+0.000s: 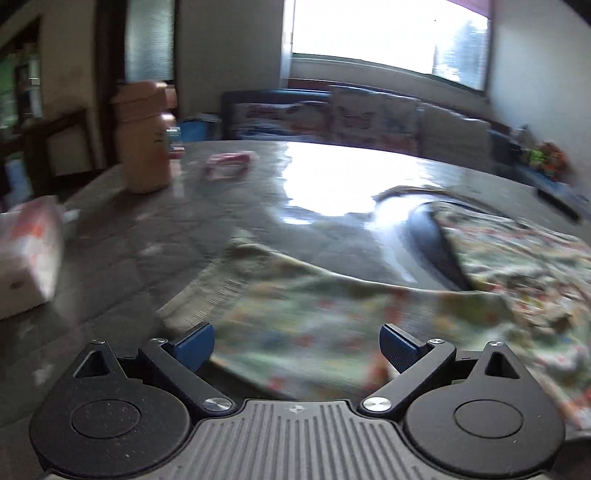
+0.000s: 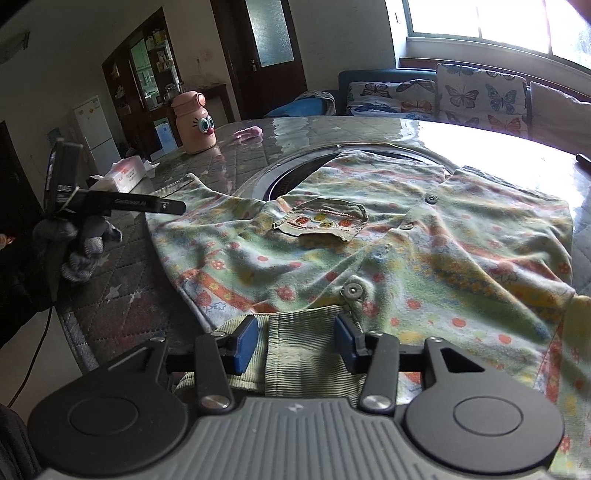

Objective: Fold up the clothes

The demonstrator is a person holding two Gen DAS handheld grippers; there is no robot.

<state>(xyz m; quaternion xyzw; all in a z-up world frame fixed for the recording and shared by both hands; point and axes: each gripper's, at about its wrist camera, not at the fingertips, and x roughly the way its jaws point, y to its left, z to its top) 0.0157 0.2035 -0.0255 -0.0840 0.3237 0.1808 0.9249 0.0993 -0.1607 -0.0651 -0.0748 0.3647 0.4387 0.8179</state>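
A small flower-print shirt [image 2: 388,236] lies spread on the round table [image 2: 236,147], face up, reaching from the near edge to the dark ring [image 2: 280,173] set in the table's middle, which it partly covers. Its chest pocket [image 2: 321,220] is rumpled and two snaps show along the front. The right gripper [image 2: 295,341] sits low at the near edge over the shirt's ribbed hem [image 2: 306,354]; its jaws stand partly apart with the hem lying between them, and the blue pads [image 2: 245,341] do not press on the cloth. The left gripper [image 1: 297,349] is over the table near the shirt's left sleeve [image 1: 221,280], its jaws wide apart with nothing in them; its own view is blurred. In the right wrist view the left gripper [image 2: 162,205] shows from the side, held in a gloved hand [image 2: 79,243] above the table's left edge, just beside the sleeve, and I cannot tell whether it touches the cloth. Toward the far left edge stand a pink bottle [image 2: 195,123] with cartoon eyes and, nearer, a tissue pack [image 2: 127,173]; a small pink thing [image 2: 249,132] lies beside the bottle, too small to tell. Beyond the far edge is a sofa [image 2: 443,96] with butterfly cushions under a bright window [image 2: 491,22].
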